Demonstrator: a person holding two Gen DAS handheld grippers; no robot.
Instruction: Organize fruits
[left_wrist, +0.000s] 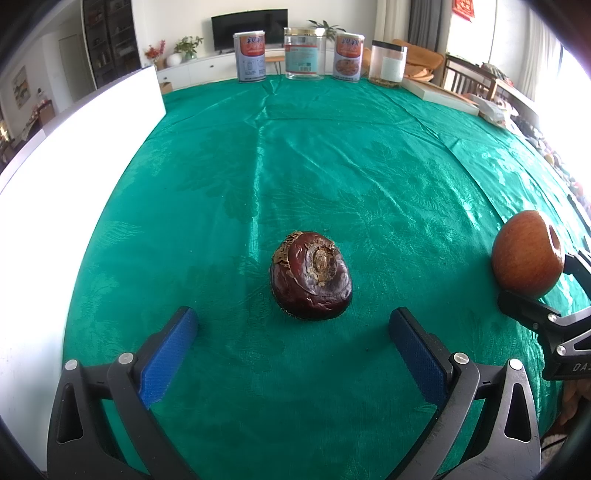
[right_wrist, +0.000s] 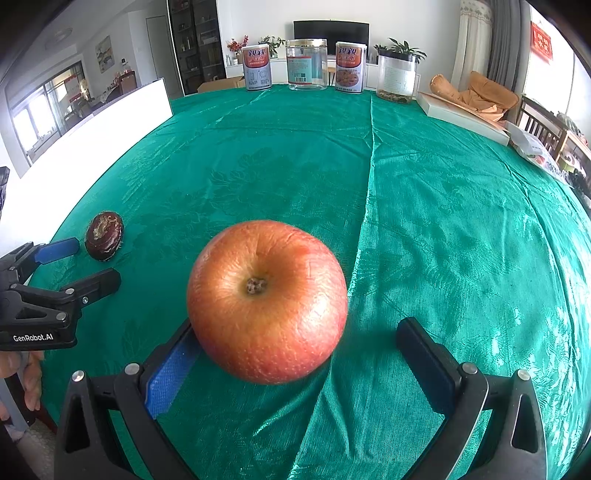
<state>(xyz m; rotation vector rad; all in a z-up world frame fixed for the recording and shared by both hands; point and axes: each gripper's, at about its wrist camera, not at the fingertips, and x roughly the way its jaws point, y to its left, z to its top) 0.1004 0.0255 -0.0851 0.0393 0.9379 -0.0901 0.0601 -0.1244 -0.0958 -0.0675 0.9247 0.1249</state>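
Observation:
A dark brown water chestnut (left_wrist: 311, 277) lies on the green tablecloth (left_wrist: 332, 166), just ahead of my left gripper (left_wrist: 295, 319). That gripper is open, its blue pads (left_wrist: 168, 360) wide apart and clear of the chestnut. A red-orange apple (right_wrist: 266, 300) rests on the cloth between the fingers of my right gripper (right_wrist: 297, 328), which is open. The left pad (right_wrist: 173, 369) touches the apple's side and the right finger stands apart from it. The left wrist view shows the apple (left_wrist: 527, 254) at the right edge, with the right gripper (left_wrist: 546, 280) around it. In the right wrist view, the chestnut (right_wrist: 104, 235) and left gripper (right_wrist: 94, 261) are at the far left.
Two printed cans (right_wrist: 257, 67) (right_wrist: 350, 67) and two clear jars (right_wrist: 306, 64) (right_wrist: 397, 77) line the table's far edge. A white board (left_wrist: 74, 177) runs along the left side. A flat white box (right_wrist: 465, 118) lies far right. A hand (right_wrist: 29, 373) shows at lower left.

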